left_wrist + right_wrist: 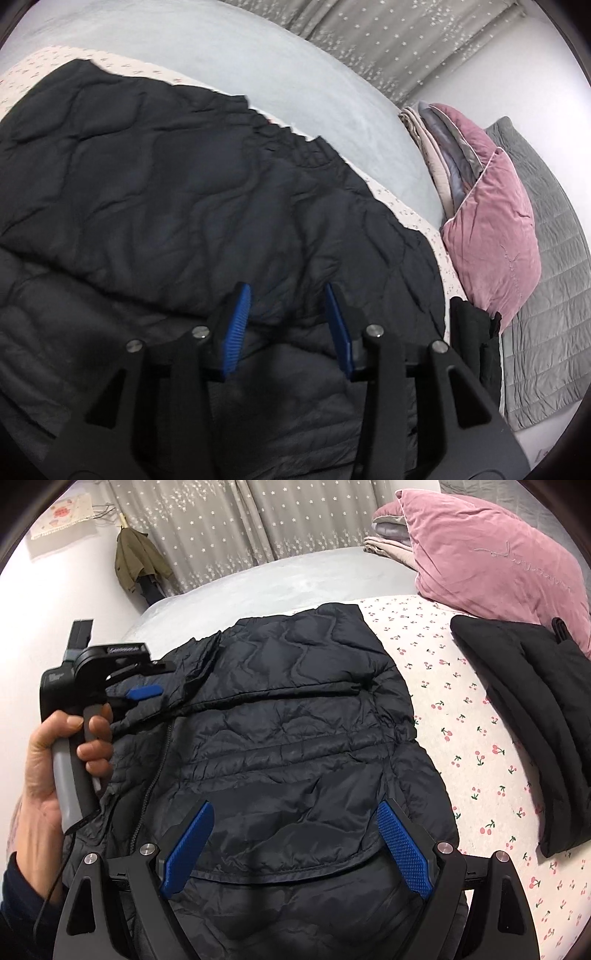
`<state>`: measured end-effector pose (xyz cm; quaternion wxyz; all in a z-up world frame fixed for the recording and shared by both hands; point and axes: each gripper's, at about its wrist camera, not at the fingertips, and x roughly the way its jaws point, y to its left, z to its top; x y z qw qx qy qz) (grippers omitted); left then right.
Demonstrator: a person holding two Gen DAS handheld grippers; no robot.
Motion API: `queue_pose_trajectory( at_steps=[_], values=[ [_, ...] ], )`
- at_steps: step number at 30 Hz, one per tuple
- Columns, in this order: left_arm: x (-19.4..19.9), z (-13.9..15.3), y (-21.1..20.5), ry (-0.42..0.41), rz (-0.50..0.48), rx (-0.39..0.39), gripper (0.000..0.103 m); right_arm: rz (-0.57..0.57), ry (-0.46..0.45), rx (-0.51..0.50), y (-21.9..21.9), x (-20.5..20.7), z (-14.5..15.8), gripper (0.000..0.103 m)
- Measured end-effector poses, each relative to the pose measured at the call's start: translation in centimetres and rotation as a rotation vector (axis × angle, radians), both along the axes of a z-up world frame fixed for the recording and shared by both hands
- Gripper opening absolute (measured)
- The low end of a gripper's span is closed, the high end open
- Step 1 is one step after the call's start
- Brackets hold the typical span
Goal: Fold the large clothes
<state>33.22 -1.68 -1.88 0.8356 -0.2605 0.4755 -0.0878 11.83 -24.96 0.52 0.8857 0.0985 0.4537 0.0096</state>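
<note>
Quilted jacket (pixel 288 738): spread flat on the patterned sheet (pixel 480 738), in the middle of the bed (pixel 258 587).
Patterned sheet: on the bed, under the jacket, reaching out to the right of it.
Folded garment (pixel 535 720): on the sheet, right of the jacket and apart from it, just before the pillow.
Pillow (pixel 491 554): behind the folded garment, at the far right of the bed.
Stacked bedding (pixel 388 535): left of the pillow, touching it.
Curtain (pixel 258 517): behind the bed.
Hanging coat (pixel 136 557): far left, before the curtain.
Left claw (pixel 138 694): at the jacket's left edge.
Right claw (pixel 295 838): over the jacket's near part.
</note>
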Motion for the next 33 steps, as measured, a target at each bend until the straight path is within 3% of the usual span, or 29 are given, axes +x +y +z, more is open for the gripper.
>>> queue_pose_trajectory(
  at_steps=[3,6,8,10,12,16,20,23,27,31,33],
  values=[
    [-1.6,-0.2,1.0,0.048,0.028,0.046,0.044,0.000,0.016,-0.004,0.1,0.1,-0.3,0.091],
    [-5.3,0.9,2.1,0.096,0.050,0.162,0.050,0.003,0.033,-0.006,0.1,0.3,-0.7,0.091],
    [-7.9,1.9,2.6,0.107,0.063,0.221,0.072,0.013,0.042,-0.012,0.4,0.2,-0.8,0.091],
    [-11.5,3.4,3.1,0.097,0.093,0.250,0.081,0.021,0.037,-0.022,0.7,-0.1,-0.6,0.091],
    [-15.3,5.5,3.3,0.069,0.136,0.259,0.081,0.030,0.029,-0.039,1.0,-0.4,-0.3,0.091],
    [-21.3,9.4,2.0,-0.008,0.073,0.283,0.091,0.047,-0.005,-0.089,1.5,-1.8,0.6,0.091],
    [-25.7,11.8,0.8,-0.052,0.027,0.232,0.092,0.092,-0.030,-0.135,2.6,-3.0,1.4,0.091],
    [-29.1,13.7,-0.5,-0.131,-0.039,0.257,0.094,0.105,-0.041,-0.185,3.4,-3.5,1.6,0.091],
    [-31.4,14.4,-2.1,-0.167,-0.129,0.267,0.096,0.116,-0.037,-0.203,4.0,-3.8,1.6,0.091],
    [-33.4,15.8,-1.8,-0.241,-0.129,0.261,0.097,0.130,-0.043,-0.232,4.8,-4.0,1.4,0.091],
    [-33.9,15.7,-1.4,-0.234,-0.080,0.312,0.097,0.139,-0.043,-0.230,5.1,-4.0,1.2,0.091]
  ],
)
